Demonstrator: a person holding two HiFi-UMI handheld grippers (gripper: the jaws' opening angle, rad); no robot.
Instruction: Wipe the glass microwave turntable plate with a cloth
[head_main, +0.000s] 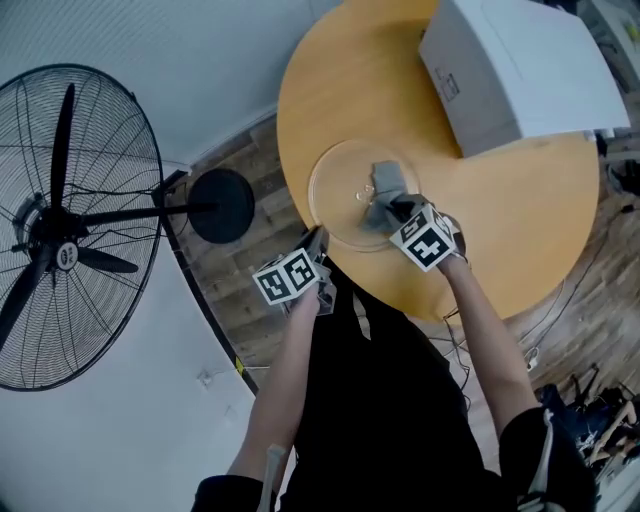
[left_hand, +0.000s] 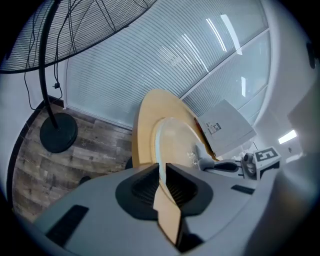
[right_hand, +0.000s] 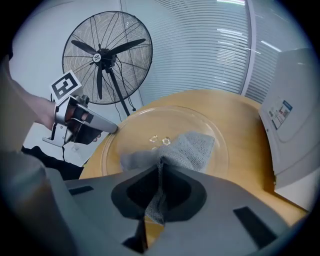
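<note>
The clear glass turntable plate (head_main: 340, 190) lies near the front edge of a round wooden table (head_main: 520, 230). My left gripper (head_main: 315, 243) is shut on the plate's near rim; in the left gripper view the rim (left_hand: 159, 145) runs edge-on between the pads of the left gripper (left_hand: 161, 169). A grey cloth (head_main: 386, 192) rests on the plate's right half. My right gripper (head_main: 402, 214) is shut on the cloth's near end. In the right gripper view the cloth (right_hand: 195, 149) spreads out over the plate (right_hand: 145, 122) beyond the right gripper (right_hand: 160, 170), and the left gripper (right_hand: 107, 127) holds the rim at the left.
A white microwave (head_main: 520, 70) stands on the table's far right, close to the plate. A big black floor fan (head_main: 60, 230) stands to the left on the wooden floor, its round base (head_main: 222, 205) next to the table. Cables lie on the floor at the right (head_main: 560, 300).
</note>
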